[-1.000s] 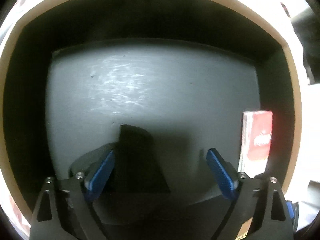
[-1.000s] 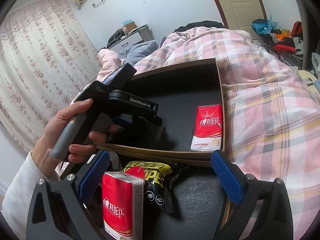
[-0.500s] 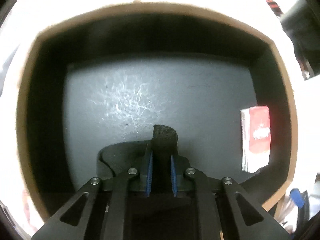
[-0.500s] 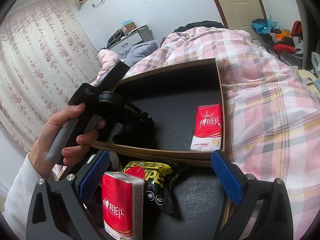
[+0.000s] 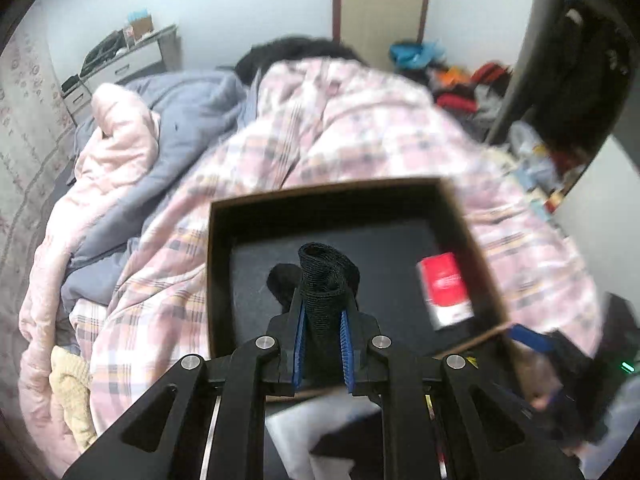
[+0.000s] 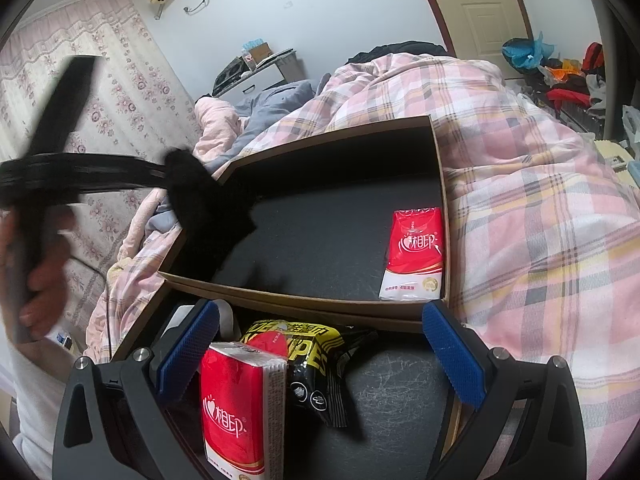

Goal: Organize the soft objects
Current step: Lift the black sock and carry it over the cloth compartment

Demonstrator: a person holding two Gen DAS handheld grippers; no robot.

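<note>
a bedroom; a bed fills most of both views, covered by a pink plaid quilt (image 6: 520,184), with a grey-blue blanket (image 5: 176,120) bunched at the upper left of the left wrist view; a flowered curtain (image 6: 120,92) hangs at the left of the right wrist view, a pale door (image 6: 480,12) stands at the upper right, and a heap of coloured clothes (image 6: 568,80) lies at the far right edge; on the quilt sits a shallow brown box (image 6: 304,304) with a dark floor; a red tissue pack (image 6: 416,252) lies inside it against the right wall; nearer the right wrist camera, in a second dark tray (image 6: 400,384), stand another red tissue pack (image 6: 236,408) and a black-and-yellow wipes packet (image 6: 312,356), touching each other; the right gripper (image 6: 320,360) hangs over that tray with its blue pads wide apart and nothing between them; the left gripper (image 5: 323,330) is clamped on a black sock (image 5: 324,280), its pads pressed tight on the knit; in the right wrist view the sock hangs blurred in the air over the box's left corner, clear of the floor, held by a hand (image 6: 40,280) at the left edge.
</note>
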